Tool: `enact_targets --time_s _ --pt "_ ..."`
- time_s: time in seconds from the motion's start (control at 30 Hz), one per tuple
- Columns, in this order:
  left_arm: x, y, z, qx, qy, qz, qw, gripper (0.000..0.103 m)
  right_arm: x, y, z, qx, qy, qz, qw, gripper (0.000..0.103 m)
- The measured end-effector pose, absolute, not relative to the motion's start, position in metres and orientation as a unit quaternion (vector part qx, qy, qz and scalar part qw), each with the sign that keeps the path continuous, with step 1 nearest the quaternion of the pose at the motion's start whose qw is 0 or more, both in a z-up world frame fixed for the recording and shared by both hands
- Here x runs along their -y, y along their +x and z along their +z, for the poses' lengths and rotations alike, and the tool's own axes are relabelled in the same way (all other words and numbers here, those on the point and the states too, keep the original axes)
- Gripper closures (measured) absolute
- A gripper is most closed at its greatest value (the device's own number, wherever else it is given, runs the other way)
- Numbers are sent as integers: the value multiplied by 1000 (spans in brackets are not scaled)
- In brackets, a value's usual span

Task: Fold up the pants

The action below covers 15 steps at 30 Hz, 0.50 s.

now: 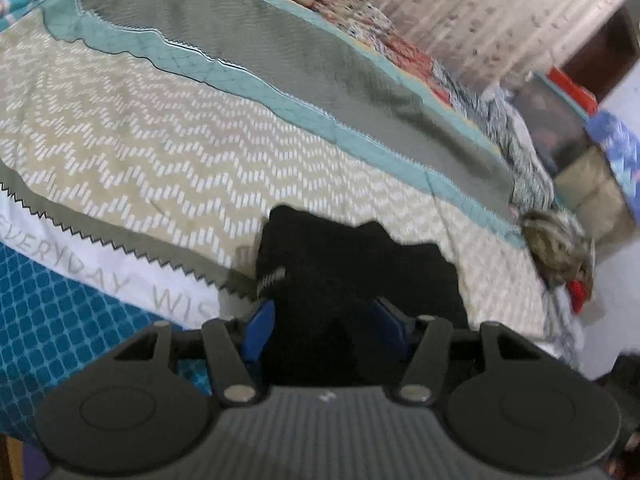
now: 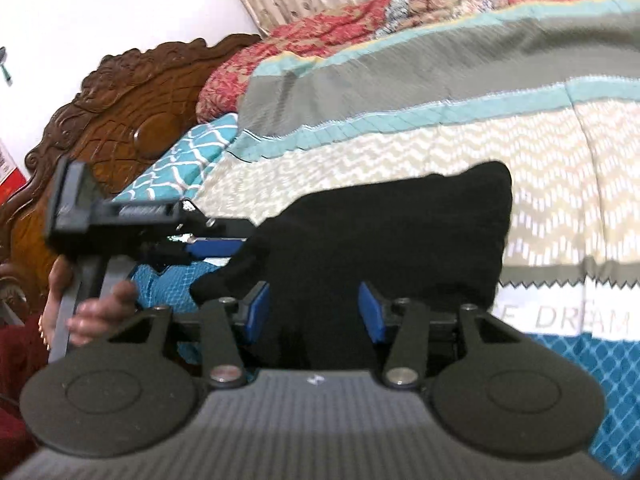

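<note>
Nearest you, black pants (image 2: 400,232) bunch between both sets of blue pads. Your right hand-held gripper (image 2: 314,310) and left hand-held gripper (image 1: 328,328) each stand part-spread with cloth between; a firm pinch, I cannot tell. Judged mid-fold: next, lay the bundle flat. Pants sit over the bed (image 2: 560,152) quilt, long axis roughly 8 to 2 o'clock in the right view. Headboard (image 2: 132,120) at 10 o'clock beyond.

A: Pants (image 2: 400,232): plain black. Bedspread (image 1: 168,152): beige-and-white chevron, grey and teal bands.

B: Pillow (image 2: 188,152): teal, white lattice. Quilt (image 2: 304,36): red floral patchwork. Headboard (image 2: 120,108): brown. Finger pads (image 2: 256,312): blue.
</note>
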State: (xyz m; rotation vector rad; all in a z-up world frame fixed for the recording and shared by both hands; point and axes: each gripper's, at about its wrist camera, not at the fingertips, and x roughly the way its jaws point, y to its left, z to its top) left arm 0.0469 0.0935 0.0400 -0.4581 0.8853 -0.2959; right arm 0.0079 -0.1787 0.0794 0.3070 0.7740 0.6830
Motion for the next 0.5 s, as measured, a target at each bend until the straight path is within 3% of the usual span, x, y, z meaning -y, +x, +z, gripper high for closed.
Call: enact_targets --time_s 0.2,0.27,0.3,0.43,0.5 --pt "-96 39 17 -453 -222 -110 856 39 175 3 72 -380 135 316 859 54" --pt "-101 42 13 -459 -253 -119 843 49 180 3 73 -374 131 304 866 54" --pt "-101 43 11 -463 -271 -137 833 74 181 4 71 -375 127 297 869 54" --pt "-87 53 23 -443 -283 -172 833 84 186 10 64 -392 126 264 872 54" --pt "-85 53 27 -422 -315 -216 822 84 192 10 65 -387 139 260 874 54"
